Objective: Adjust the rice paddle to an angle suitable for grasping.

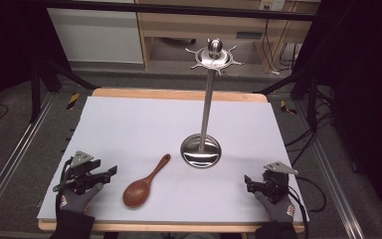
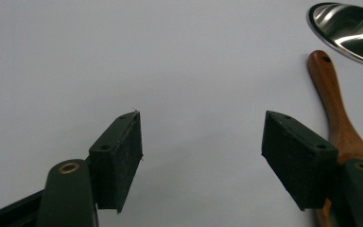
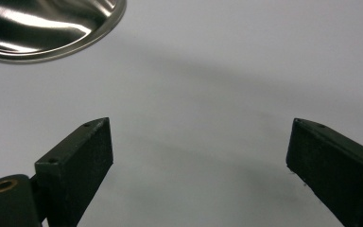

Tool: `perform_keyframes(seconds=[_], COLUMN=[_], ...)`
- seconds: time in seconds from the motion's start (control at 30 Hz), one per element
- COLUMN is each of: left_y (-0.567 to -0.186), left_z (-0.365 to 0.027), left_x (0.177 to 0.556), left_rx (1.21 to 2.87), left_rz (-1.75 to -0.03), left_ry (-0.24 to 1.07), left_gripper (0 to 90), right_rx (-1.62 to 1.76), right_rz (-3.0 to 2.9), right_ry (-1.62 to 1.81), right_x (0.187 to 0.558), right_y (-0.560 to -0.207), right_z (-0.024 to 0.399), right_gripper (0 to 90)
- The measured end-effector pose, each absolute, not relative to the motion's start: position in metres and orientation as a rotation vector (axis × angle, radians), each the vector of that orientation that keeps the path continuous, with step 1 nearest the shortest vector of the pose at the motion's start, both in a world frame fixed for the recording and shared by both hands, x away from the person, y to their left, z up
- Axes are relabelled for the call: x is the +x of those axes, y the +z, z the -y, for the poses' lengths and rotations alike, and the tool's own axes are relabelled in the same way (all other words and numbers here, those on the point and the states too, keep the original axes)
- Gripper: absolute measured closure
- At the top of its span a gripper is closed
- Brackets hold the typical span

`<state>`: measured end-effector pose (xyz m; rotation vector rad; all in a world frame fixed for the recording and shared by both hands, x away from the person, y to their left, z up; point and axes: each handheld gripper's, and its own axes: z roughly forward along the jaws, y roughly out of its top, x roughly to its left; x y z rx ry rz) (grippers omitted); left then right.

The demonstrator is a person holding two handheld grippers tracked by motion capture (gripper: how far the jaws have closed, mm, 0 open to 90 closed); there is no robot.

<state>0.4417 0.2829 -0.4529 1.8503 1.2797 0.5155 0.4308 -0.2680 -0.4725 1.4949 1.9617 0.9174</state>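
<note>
Left hand-held gripper [image 1: 110,172] agape beside glossy brown wooden spoon [image 1: 142,185].

My table [image 1: 179,94]: wood top, edge showing at the far side and along the near side. A pale grey sheet [image 1: 129,129] covers nearly all of it. On the sheet: a wooden spoon [image 1: 144,183] near the front, left of centre, bowl towards me, handle angled away to the right. Just beyond the handle tip, apart from it, sits the round steel base of a hook stand [image 1: 201,151], its post upright.
</note>
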Motion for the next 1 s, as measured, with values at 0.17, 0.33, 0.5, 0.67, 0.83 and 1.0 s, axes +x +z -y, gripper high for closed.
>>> perform_keyframes(seconds=[0.17,0.33,0.5,0.67,0.83,1.0], left_y=[-0.448,-0.444,-0.440,-0.436,-0.428,-0.421], left_z=[-0.276,-0.267,-0.260,-0.252,-0.242,-0.236], left_x=[0.439,0.436,0.435,0.433,0.431,0.431], left_rx=[1.879,1.905,1.929,1.939,1.957,1.979], left_rz=[-1.247,-1.219,-1.195,-1.177,-1.145,-1.115], left_ry=[0.507,0.502,0.499,0.481,0.464,0.447], left_gripper=[31.0,33.4,34.4,34.9,34.9,34.8], right_rx=[1.490,1.474,1.472,1.455,1.464,1.462], right_rz=[-1.995,-2.018,-2.037,-2.049,-2.050,-2.039], right_ry=[0.928,0.946,0.938,0.911,0.907,0.903], right_x=[0.431,0.431,0.431,0.431,0.430,0.429], right_y=[-0.473,-0.471,-0.472,-0.475,-0.476,-0.475], right_z=[0.269,0.270,0.270,0.267,0.266,0.267], right_gripper=[10.7,12.4,13.0,12.9,12.9,12.9])
